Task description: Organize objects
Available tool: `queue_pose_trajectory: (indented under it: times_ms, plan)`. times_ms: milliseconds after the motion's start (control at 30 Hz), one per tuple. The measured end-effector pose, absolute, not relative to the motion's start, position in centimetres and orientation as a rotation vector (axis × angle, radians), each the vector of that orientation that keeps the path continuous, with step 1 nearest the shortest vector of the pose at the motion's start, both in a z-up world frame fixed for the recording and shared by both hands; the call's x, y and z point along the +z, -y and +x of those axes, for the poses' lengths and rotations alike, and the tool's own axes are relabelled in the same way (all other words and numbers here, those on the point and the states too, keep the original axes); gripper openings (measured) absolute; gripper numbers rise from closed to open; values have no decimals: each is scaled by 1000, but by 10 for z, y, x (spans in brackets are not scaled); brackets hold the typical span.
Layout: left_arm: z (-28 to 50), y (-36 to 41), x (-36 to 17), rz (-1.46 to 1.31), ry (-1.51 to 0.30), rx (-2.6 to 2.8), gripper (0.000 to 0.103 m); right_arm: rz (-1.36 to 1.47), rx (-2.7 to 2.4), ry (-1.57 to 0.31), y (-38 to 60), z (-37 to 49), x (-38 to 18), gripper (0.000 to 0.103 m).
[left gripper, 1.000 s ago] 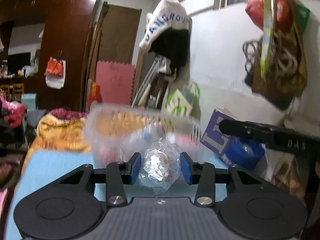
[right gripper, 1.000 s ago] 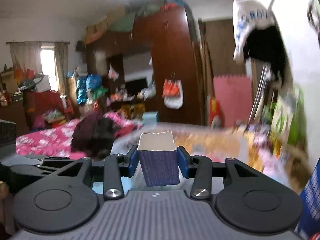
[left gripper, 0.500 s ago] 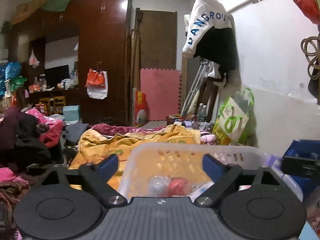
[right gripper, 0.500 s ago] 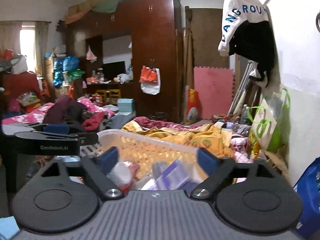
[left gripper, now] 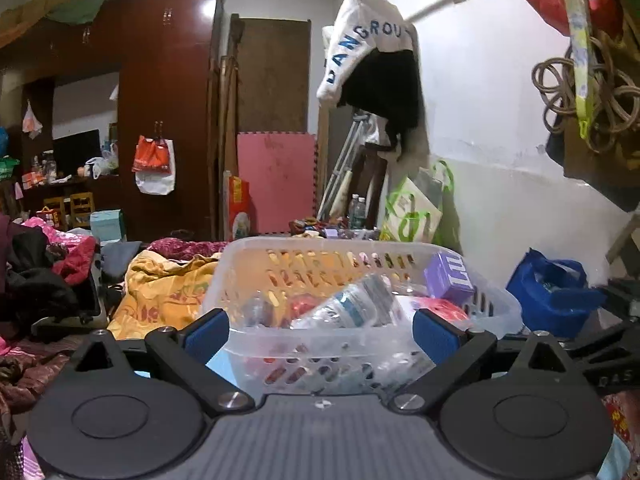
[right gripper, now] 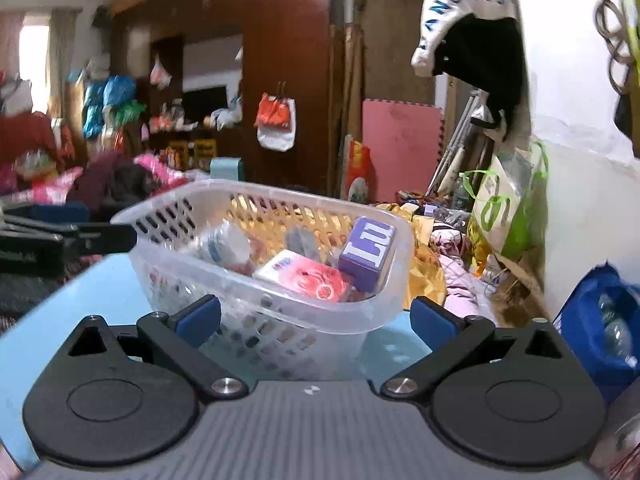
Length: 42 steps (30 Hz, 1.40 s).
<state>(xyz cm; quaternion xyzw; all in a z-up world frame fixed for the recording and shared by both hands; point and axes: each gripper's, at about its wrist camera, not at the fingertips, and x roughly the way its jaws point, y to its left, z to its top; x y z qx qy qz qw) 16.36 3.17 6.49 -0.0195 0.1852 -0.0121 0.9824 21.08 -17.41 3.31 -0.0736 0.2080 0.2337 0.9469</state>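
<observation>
Both loads dropped since a second ago: purple box [right gripper: 368, 254] and clear wrapped item now lie in the basket [right gripper: 264, 200]. Left tool [left gripper: 320, 334] and right tool [right gripper: 316, 318] gape empty; I see the basket at 12 o'clock of each, probably nearer right.

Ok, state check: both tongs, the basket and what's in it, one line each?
left tongs: open, nothing between them, jaws just opened
right tongs: open, nothing between them, jaws just opened
basket: upright on the blue table, holding items
plastic bottle: lying tilted inside the basket
purple box: inside, at the basket's right end
pink packet: lying inside, beside the box
</observation>
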Motion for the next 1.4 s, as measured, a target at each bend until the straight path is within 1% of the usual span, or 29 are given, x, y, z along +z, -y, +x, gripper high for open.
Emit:
queue_pose_trajectory:
  times_ms: [233,533,1033,1400]
  plan:
    - [163,-25,62,-22,-398,-30,100,-32,528,-396,193,212,42,103]
    - [160,-18,59,-7,-399,-33,100,-78,510,-363,194,200,40,103]
    - [156,-9,52,-11,-394,-35,100,-36,540,-372,198,188,28,103]
    - [155,-7,49,-13,-403,-56,100,4,547,-383,203,190,30,103]
